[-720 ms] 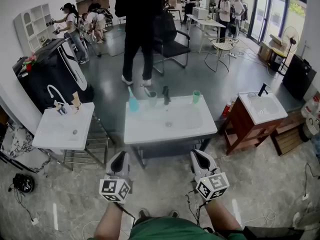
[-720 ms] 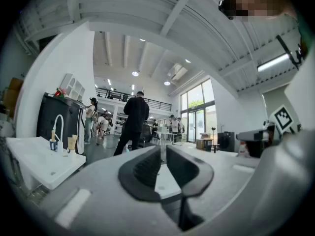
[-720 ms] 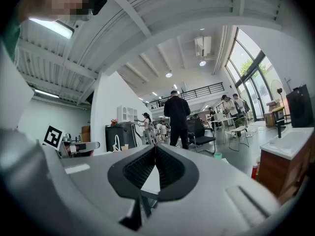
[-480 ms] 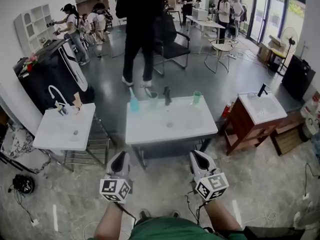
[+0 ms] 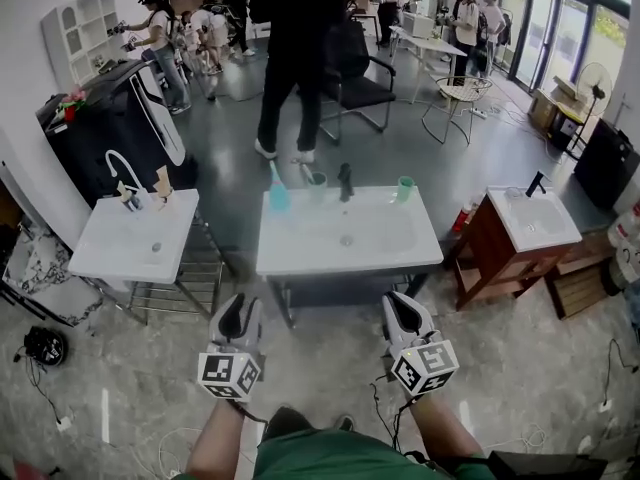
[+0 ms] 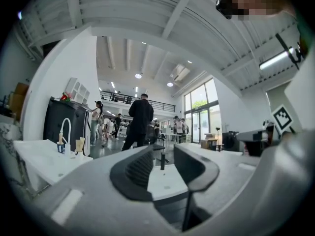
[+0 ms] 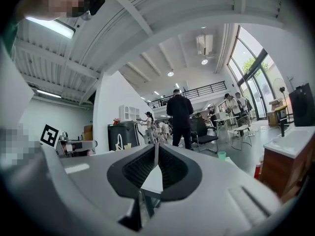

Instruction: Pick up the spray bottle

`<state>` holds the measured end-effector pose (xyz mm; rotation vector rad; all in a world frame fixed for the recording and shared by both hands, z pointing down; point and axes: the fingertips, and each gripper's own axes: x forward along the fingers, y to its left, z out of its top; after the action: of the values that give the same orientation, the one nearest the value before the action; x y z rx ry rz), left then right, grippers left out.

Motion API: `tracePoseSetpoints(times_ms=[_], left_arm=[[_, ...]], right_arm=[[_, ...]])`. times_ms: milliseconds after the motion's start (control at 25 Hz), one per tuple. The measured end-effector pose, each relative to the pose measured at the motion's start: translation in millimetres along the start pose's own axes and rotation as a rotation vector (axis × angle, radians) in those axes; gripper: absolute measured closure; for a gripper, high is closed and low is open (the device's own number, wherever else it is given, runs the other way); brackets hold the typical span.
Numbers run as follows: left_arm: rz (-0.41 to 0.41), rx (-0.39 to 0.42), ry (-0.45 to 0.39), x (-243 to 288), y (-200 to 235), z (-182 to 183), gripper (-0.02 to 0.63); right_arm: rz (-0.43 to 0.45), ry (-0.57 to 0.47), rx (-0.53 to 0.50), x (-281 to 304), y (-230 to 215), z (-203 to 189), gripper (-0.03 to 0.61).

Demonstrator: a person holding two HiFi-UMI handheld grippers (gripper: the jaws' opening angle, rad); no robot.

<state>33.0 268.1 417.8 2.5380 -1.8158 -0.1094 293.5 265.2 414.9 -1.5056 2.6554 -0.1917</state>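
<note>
A teal spray bottle (image 5: 278,190) stands upright at the back left corner of the white basin table (image 5: 300,258), beside a cup (image 5: 317,181), a black tap (image 5: 346,181) and a green cup (image 5: 404,188). My left gripper (image 5: 237,316) hangs level in front of the table's near edge, left of centre, open with nothing between its jaws; in the left gripper view (image 6: 162,167) the tap (image 6: 162,160) shows in the gap and the bottle is hidden. My right gripper (image 5: 402,313) hangs level to the right, shut and empty, its tips meeting in the right gripper view (image 7: 155,156).
A smaller white basin (image 5: 135,248) stands to the left and a wooden cabinet with a basin (image 5: 530,223) to the right. A person in black (image 5: 300,38) stands just behind the middle table, by a black chair (image 5: 355,78). Cables lie on the floor (image 5: 385,403).
The view has slid slightly, so the basins sit a little further right in the picture. People at the back have shifted. Both grippers hold their places and jaw settings.
</note>
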Motion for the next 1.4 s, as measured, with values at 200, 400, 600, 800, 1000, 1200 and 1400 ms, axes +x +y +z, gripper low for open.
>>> tracePoseSetpoints(times_ms=[200, 400, 600, 800, 1000, 1200, 1400], left_arm=[[0.028, 0.010, 0.015, 13.9, 25.9, -5.3, 0.418], [0.016, -0.017, 0.024, 43.2, 63.8, -10.7, 0.380], [-0.007, -0.039, 0.020, 78.3, 118.1, -14.8, 0.382], [-0.044, -0.051, 0.019, 111.4, 167.2, -19.4, 0.382], [-0.119, -0.059, 0.034, 134.0, 199.6, -27.9, 0.382], [-0.114, -0.072, 0.030, 149.3, 235.0, -26.2, 0.382], [-0.090, -0.089, 0.027, 167.1, 261.9, -29.4, 0.390]], right_arm=[[-0.014, 0.004, 0.000, 25.9, -4.0, -3.3, 0.488], [-0.038, 0.017, 0.004, 67.4, -0.7, -3.1, 0.486], [-0.052, 0.032, -0.002, 124.1, 10.8, -3.6, 0.488], [-0.069, 0.055, -0.010, 178.3, 21.2, -7.9, 0.488], [-0.086, 0.069, 0.000, 224.3, 35.5, -15.7, 0.488], [-0.093, 0.082, -0.001, 257.2, 45.9, -23.0, 0.488], [-0.094, 0.097, 0.009, 279.4, 44.5, -34.3, 0.488]])
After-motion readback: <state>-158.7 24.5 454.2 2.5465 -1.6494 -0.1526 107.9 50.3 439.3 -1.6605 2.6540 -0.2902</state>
